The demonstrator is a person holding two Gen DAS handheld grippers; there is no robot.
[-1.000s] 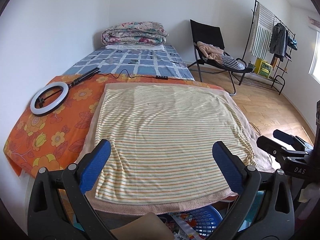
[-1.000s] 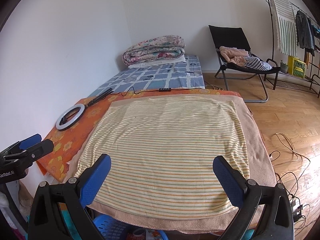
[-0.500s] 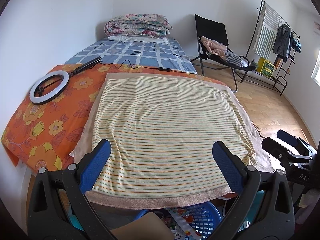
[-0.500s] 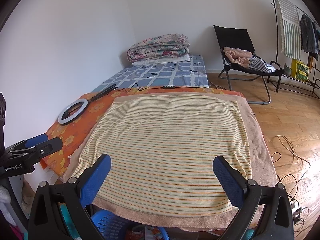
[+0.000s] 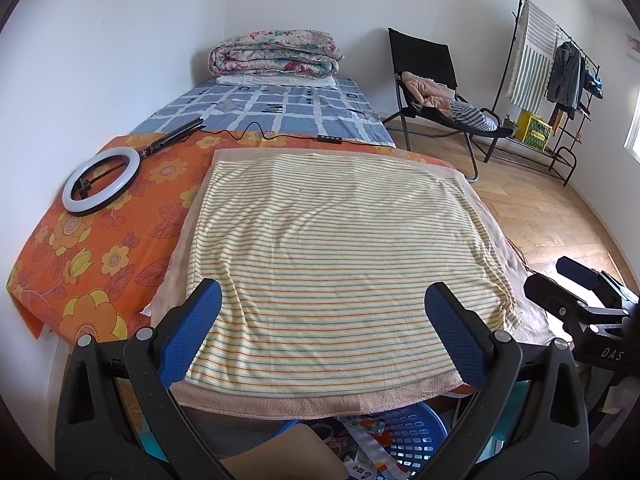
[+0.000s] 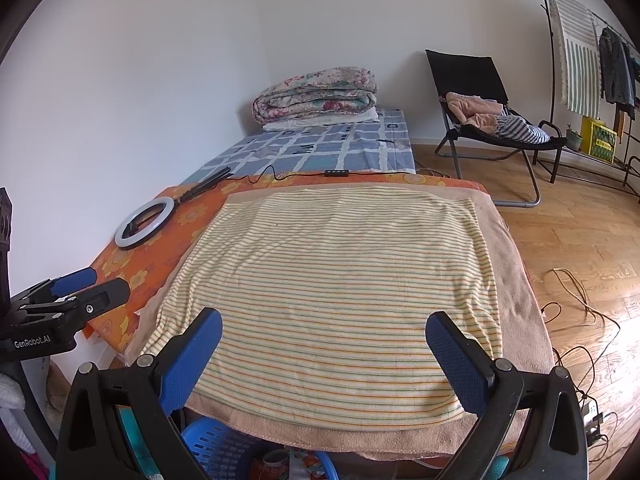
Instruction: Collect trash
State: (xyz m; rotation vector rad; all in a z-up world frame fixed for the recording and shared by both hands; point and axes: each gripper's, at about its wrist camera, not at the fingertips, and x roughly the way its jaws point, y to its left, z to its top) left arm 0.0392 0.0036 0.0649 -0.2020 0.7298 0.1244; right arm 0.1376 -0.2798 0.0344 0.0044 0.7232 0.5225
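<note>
Left wrist: blue basket [image 5: 412, 438] under striped towel [image 5: 336, 264] front edge

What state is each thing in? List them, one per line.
Left claw: open, empty.
Right claw: open, empty.
Striped towel: spread flat, bare of trash.
Ring light: lying flat, unlit.
Quilt: folded, stacked.
Blue basket: under the near edge, holding wrappers.
Black chair: unfolded, clothes piled on it.
</note>
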